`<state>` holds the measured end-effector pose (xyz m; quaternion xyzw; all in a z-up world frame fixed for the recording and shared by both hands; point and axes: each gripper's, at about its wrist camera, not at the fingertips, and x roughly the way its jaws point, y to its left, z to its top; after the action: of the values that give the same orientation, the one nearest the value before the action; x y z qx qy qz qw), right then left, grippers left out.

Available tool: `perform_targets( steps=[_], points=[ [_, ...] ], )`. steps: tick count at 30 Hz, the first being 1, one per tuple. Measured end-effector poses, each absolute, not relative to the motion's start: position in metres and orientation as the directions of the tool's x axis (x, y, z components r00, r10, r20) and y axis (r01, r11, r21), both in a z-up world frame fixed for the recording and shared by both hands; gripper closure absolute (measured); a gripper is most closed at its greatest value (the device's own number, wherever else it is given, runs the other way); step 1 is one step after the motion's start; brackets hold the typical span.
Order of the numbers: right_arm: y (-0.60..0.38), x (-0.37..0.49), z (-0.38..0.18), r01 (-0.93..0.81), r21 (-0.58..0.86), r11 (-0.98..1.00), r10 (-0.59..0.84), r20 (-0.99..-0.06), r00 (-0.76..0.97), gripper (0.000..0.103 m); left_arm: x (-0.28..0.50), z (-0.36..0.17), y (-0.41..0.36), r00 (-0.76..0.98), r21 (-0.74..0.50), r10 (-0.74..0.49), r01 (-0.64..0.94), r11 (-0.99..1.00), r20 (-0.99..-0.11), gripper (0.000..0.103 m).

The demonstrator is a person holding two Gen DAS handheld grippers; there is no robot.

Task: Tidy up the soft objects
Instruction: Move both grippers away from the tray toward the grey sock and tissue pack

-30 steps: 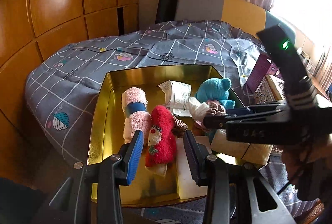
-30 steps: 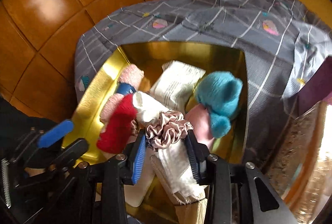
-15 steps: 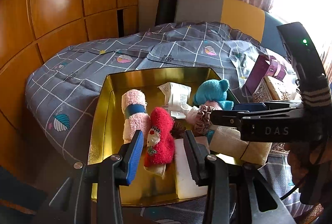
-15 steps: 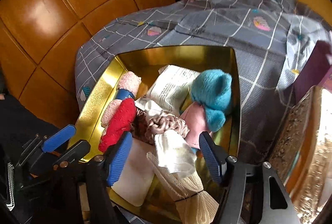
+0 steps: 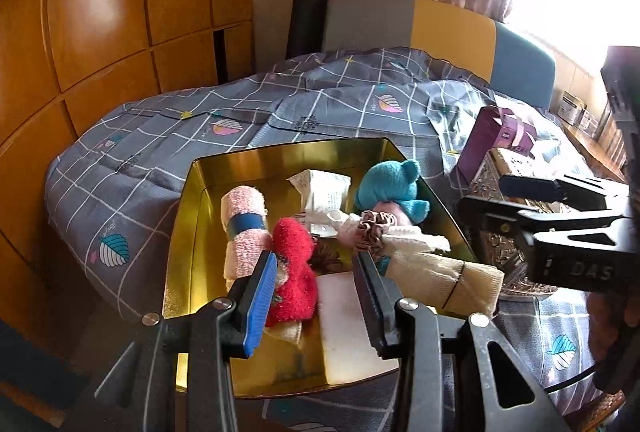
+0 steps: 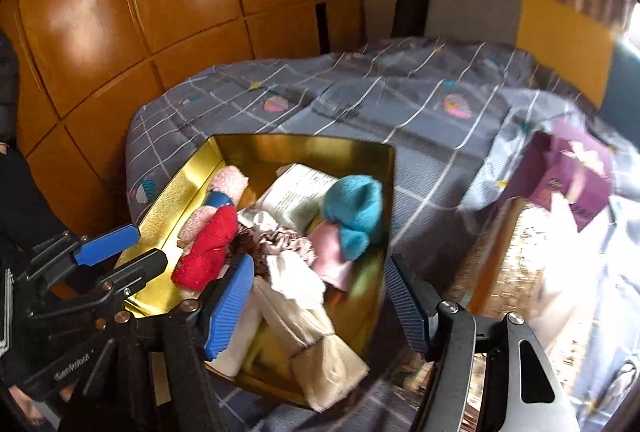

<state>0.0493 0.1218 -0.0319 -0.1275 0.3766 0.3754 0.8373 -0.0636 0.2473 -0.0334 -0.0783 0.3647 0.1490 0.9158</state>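
Observation:
A gold tin (image 5: 188,232) (image 6: 168,199) on the bed holds the soft things. A pink towel roll (image 5: 244,224) with a blue band lies at its left, and a red fluffy sock (image 5: 294,264) (image 6: 208,248) lies beside the roll. A beige satin scrunchie (image 5: 374,228) (image 6: 286,244) rests on white cloth in the middle. A teal plush (image 5: 390,183) (image 6: 354,211) sits at the right. A cream towel roll (image 5: 444,280) (image 6: 320,360) overhangs the near rim. My left gripper (image 5: 316,296) hovers open above the red sock. My right gripper (image 6: 318,306) stands open and empty, back from the scrunchie.
A printed white packet (image 5: 324,191) lies at the tin's back. A purple box (image 5: 492,139) and an ornate metal box (image 5: 496,244) stand right of the tin. Grey checked bedding (image 5: 160,135) surrounds it. Wooden wardrobe doors (image 5: 100,11) rise at the left.
My right gripper opened and let go of the satin scrunchie, then drew back and up. The scrunchie now lies in the tin. The left gripper hardly moved.

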Motion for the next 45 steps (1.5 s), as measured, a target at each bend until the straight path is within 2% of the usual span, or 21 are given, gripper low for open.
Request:
perform_targets(
  steps=[15,18,27,36,39,45],
  points=[
    [0.073,0.033,-0.006,-0.657,-0.02,0.754,0.5,-0.63,0.594,0.024,-0.058,-0.027,0.224,0.705,-0.004,0.192,-0.266,0.964,-0.682,0.063],
    [0.051,0.034,0.004,-0.621,-0.018,0.783,0.493,-0.591,0.639,0.018,-0.056,-0.025,0.22,0.71,0.002,0.187,-0.253,0.968,-0.679,0.063],
    [-0.028,0.058,0.015,-0.453,0.023,0.891,0.382,-0.578,0.721,0.016,-0.05,-0.028,0.208,0.708,0.002,0.157,-0.214,0.977,-0.689,0.063],
    [-0.138,0.079,0.007,-0.177,0.168,0.97,0.243,-0.604,0.759,0.013,-0.049,-0.032,0.204,0.71,-0.013,0.133,-0.197,0.98,-0.692,0.063],
    [-0.191,0.086,0.006,-0.033,0.239,0.97,0.177,-0.614,0.77,0.013,-0.049,-0.032,0.204,0.711,-0.018,0.13,-0.197,0.98,-0.691,0.063],
    [-0.296,0.101,-0.003,0.335,0.326,0.884,-0.042,-0.659,0.751,0.011,-0.046,-0.036,0.199,0.701,-0.009,0.129,-0.189,0.982,-0.701,0.063]
  ],
)
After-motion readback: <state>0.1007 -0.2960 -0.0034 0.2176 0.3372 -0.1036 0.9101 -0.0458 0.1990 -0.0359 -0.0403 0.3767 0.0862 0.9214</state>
